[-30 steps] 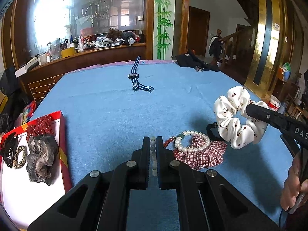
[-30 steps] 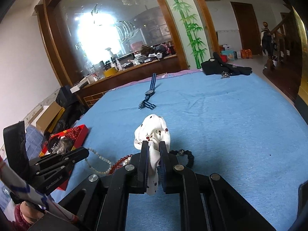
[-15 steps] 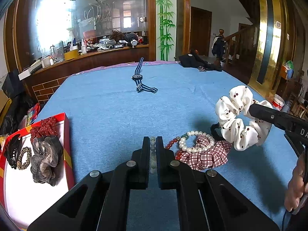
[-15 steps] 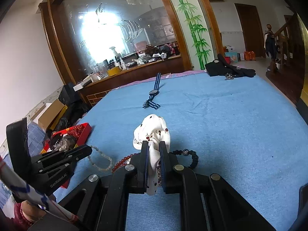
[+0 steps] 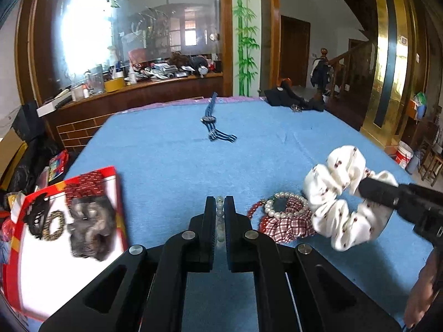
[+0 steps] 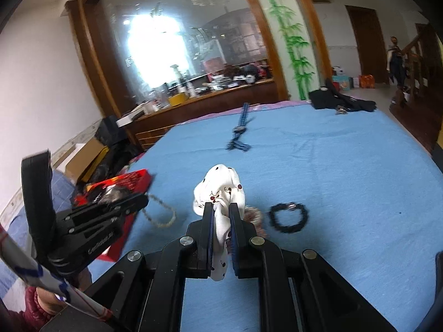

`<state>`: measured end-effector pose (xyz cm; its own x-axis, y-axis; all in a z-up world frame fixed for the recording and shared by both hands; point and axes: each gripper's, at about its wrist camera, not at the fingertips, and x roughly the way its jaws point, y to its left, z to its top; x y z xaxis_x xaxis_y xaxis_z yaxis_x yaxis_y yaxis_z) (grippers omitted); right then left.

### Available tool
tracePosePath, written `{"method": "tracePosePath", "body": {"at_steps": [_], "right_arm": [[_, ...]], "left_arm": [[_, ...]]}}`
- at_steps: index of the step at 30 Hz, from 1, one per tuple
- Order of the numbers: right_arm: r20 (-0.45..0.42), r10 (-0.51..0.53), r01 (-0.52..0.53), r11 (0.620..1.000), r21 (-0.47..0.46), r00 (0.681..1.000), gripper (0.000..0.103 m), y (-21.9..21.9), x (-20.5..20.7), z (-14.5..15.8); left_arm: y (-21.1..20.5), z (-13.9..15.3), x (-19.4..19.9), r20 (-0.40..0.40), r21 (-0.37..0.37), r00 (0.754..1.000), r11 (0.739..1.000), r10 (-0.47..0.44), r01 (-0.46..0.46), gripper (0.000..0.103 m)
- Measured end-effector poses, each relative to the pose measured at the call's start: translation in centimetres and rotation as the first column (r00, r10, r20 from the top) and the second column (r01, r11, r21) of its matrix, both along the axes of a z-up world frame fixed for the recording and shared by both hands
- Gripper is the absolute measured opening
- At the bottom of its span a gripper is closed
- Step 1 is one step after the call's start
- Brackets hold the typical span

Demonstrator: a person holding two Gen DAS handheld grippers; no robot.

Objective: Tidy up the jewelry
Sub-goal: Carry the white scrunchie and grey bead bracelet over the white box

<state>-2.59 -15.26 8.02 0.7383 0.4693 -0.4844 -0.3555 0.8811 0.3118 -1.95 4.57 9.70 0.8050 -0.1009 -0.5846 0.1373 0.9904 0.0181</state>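
While both grippers hold a piece clear of the blue tablecloth [image 5: 171,166], the step in hand looks like the carry toward the red-rimmed tray [image 5: 117,193] at the left edge of the table. The left gripper [image 5: 220,207] is pinched right down on a pale bead bracelet [image 5: 220,211]; in the right wrist view that strand [image 6: 163,215] hangs off its tip in a loop. The right gripper [image 6: 221,215] is clamped on the white cherry-print scrunchie [image 6: 221,185], jaws nearly closed with cloth bunched between them, and the scrunchie [image 5: 340,196] is lifted off the cloth in the left wrist view. Left on the table: pearl bracelet [image 5: 285,206], red bead strand [image 5: 253,210], red plaid scrunchie [image 5: 288,222], all touching in one heap, a black bead bracelet [image 6: 289,217] lying apart, and a blue striped watch [image 5: 211,127] well away mid-table. Tray holds a red dotted bow [image 5: 88,182], a grey ruffled scrunchie [image 5: 88,227], a black hair claw [image 5: 34,217] and a gold-brown bracelet [image 5: 54,225]; the rest of its white floor is bare. Next move likely calls for swinging each piece over that bare floor, lowering, then releasing; the dangling beads could snag on the rim. Heavy blur on the tray side, so finer detail cannot be told.
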Motion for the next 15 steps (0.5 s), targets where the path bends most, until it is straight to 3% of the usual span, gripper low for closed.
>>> {"method": "tracePosePath", "body": {"at_steps": [8, 15], "right_arm": [[0.011, 0.113, -0.114, 0.993, 0.038, 0.994, 0.011, 3.6, -1.3, 1.8], [-0.002, 0.224, -0.223, 0.972, 0.068, 0.975, 0.012, 7.8, -1.4, 2.7]], "left_arm": [[4.7, 3.5, -3.2, 0.043, -0.047, 0.996, 0.996, 0.083, -0.081, 0.005], [9.7, 4.8, -5.2, 0.051, -0.061, 0.984, 0.984, 0.173, -0.170, 0.006]]}}
